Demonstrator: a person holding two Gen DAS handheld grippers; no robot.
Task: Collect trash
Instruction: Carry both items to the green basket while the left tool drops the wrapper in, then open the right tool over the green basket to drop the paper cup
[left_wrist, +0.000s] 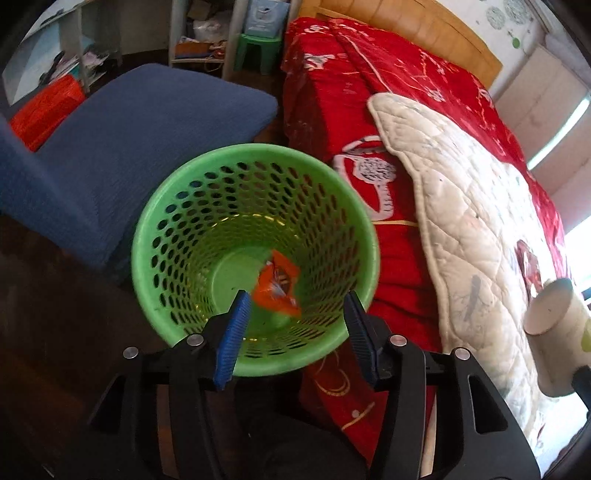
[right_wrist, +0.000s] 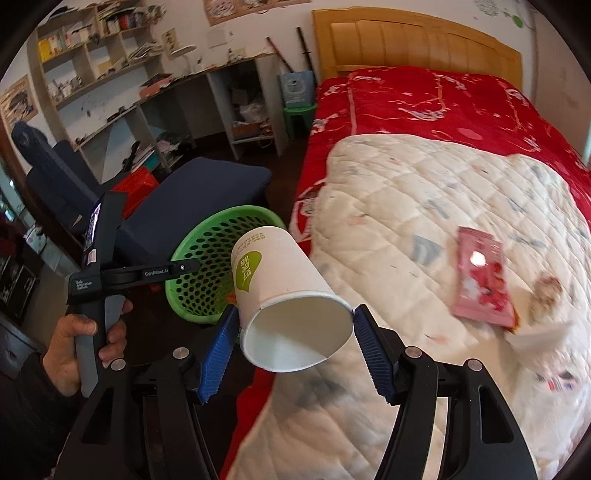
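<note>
A green perforated basket (left_wrist: 184, 206) stands on the floor beside the bed, with an orange wrapper (left_wrist: 277, 284) lying at its bottom. My left gripper (left_wrist: 296, 297) hovers over the basket's near rim, open, with nothing between its blue pads. My right gripper (right_wrist: 297, 313) is shut on a white paper cup (right_wrist: 288, 288) with a green logo, held on its side with the mouth toward the camera, just right of the basket (right_wrist: 207, 258). The cup (left_wrist: 550, 317) also shows at the right edge of the left wrist view. A pink packet (right_wrist: 480, 277) and crumpled tissue (right_wrist: 535, 336) lie on the quilt.
A blue chair (left_wrist: 129, 147) stands close behind the basket. The bed has a red cover (left_wrist: 406, 92) and a white quilt (right_wrist: 443, 203) on top. A hand (right_wrist: 74, 343) grips the left gripper's handle. Shelves, a red crate (left_wrist: 48, 107) and a green stool (left_wrist: 258, 48) stand at the back.
</note>
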